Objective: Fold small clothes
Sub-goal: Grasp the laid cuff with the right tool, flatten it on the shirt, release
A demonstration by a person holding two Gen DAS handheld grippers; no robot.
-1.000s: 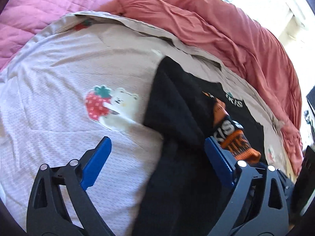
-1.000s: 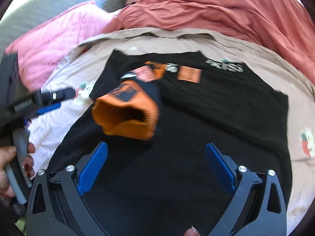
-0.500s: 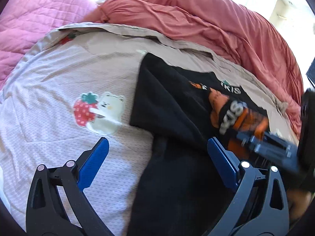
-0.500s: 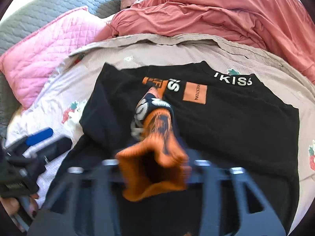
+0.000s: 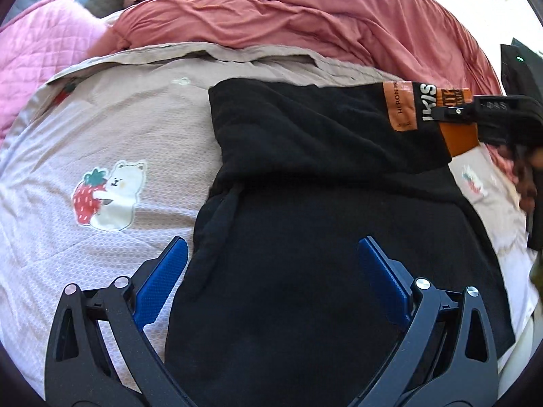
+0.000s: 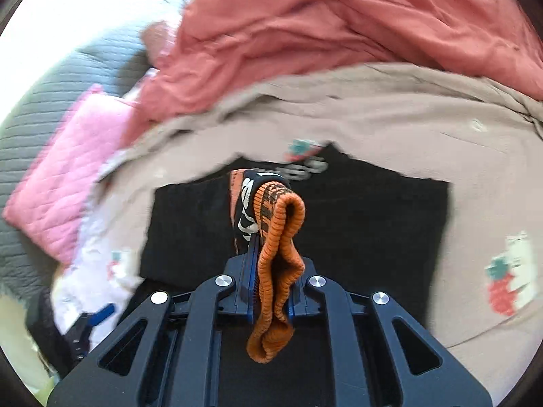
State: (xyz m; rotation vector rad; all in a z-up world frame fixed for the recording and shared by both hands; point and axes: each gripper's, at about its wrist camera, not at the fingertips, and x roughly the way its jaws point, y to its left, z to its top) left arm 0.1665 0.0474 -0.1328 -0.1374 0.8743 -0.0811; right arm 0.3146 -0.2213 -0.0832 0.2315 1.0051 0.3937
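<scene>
1. While the left claw [image 5: 271, 279] hangs spread wide and empty, the black sweater [image 5: 322, 237] lies flat on the bedsheet [image 5: 101, 129] right under and ahead of it. Far off to its right, the right claw [image 5: 448, 112] pinches the sleeve's orange cuff [image 5: 458, 132] out past the sweater's edge.
2. Seen from the right claw [image 6: 271, 254], the pads are pressed together on the orange cuff [image 6: 278, 254], which droops over them; the sweater body [image 6: 373, 220] lies ahead and below.
3. Judging by this, folding has barely begun: one sleeve is being arranged, and the body folds are left.
</scene>
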